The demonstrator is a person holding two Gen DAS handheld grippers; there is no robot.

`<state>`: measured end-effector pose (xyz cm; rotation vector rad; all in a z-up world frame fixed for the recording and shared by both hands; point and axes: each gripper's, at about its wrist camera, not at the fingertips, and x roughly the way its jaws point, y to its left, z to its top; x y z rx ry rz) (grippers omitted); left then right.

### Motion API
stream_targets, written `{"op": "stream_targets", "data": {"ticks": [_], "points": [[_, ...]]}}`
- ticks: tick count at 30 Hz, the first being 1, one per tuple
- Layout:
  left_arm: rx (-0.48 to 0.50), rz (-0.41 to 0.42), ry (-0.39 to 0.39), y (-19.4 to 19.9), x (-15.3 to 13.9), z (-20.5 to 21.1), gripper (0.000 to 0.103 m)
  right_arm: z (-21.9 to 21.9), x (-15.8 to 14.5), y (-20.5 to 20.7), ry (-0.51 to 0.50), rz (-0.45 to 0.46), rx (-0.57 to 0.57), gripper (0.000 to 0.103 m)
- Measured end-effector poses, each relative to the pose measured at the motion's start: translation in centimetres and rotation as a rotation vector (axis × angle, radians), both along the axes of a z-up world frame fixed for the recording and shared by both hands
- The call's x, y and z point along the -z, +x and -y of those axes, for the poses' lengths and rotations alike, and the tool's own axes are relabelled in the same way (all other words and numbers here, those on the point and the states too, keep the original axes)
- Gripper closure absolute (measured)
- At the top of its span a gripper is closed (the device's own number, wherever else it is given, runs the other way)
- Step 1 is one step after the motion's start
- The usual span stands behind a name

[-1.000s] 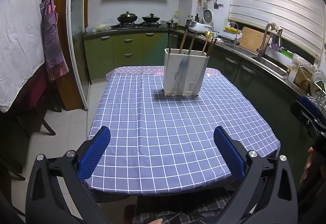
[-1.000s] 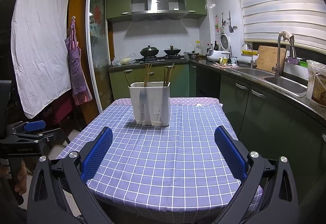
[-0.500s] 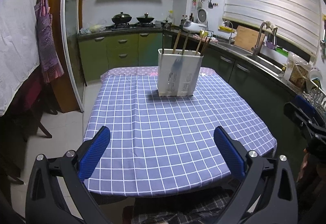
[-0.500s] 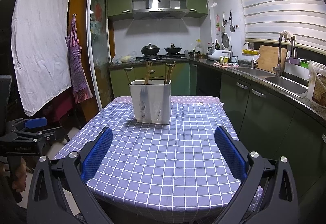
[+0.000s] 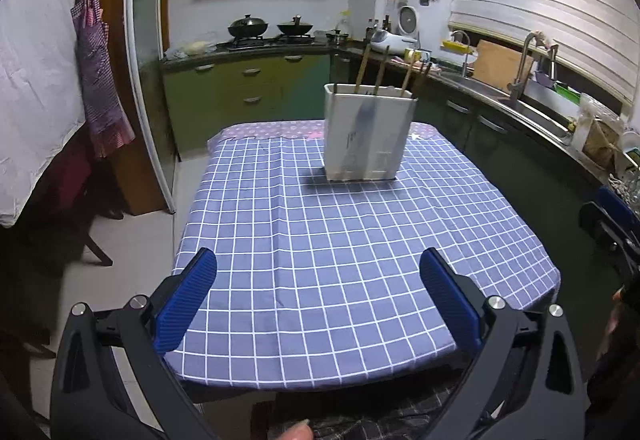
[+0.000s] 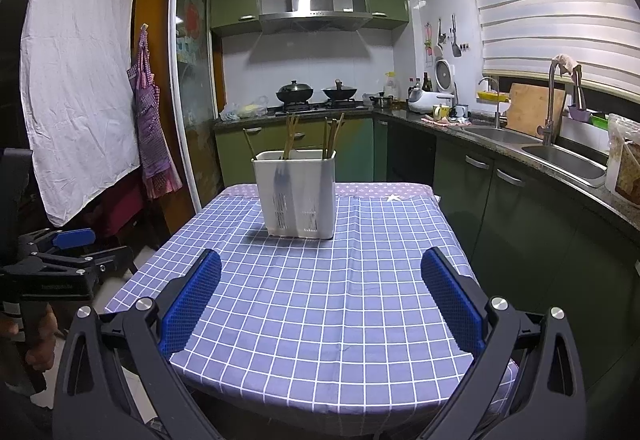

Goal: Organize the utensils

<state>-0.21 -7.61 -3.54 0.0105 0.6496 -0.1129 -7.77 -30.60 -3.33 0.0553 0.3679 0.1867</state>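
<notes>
The white utensil holder (image 6: pixel 297 194) stands upright on the far half of the table (image 6: pixel 360 320), which is covered with a blue checked cloth, and wooden chopsticks (image 6: pixel 291 136) poke up out of its top, their long axis close to vertical with a slight lean. A grey shape shows through the holder's front wall, perhaps a fork or spoon, but it is too blurred to tell. From the right gripper (image 6: pixel 320 298) the holder lies straight ahead and a little to the left, well apart from the blue pads; from the left gripper (image 5: pixel 318 298) the holder (image 5: pixel 367 132) lies ahead and somewhat to the right, also well apart. Neither is plainly nearer, though the right one seems to face it more squarely. Both grippers are spread wide with nothing between the pads, and both sit back at the near edge of the table. No loose utensils show on the cloth, so any next move would probably mean reaching forward over the table towards the holder's open top. Compared with a second ago, the right view is almost unchanged, while the left view has shifted: the holder now sits further right and slightly further off in it.
</notes>
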Motion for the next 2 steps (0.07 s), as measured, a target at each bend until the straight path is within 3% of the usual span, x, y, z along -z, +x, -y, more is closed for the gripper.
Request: {"op": "stream_targets", "data": {"ticks": [2], "points": [[-0.014, -0.010, -0.001, 0.59, 0.28, -0.34, 0.006, 0.06, 0.23, 0.35, -0.003, -0.010, 0.004, 0.004]]}}
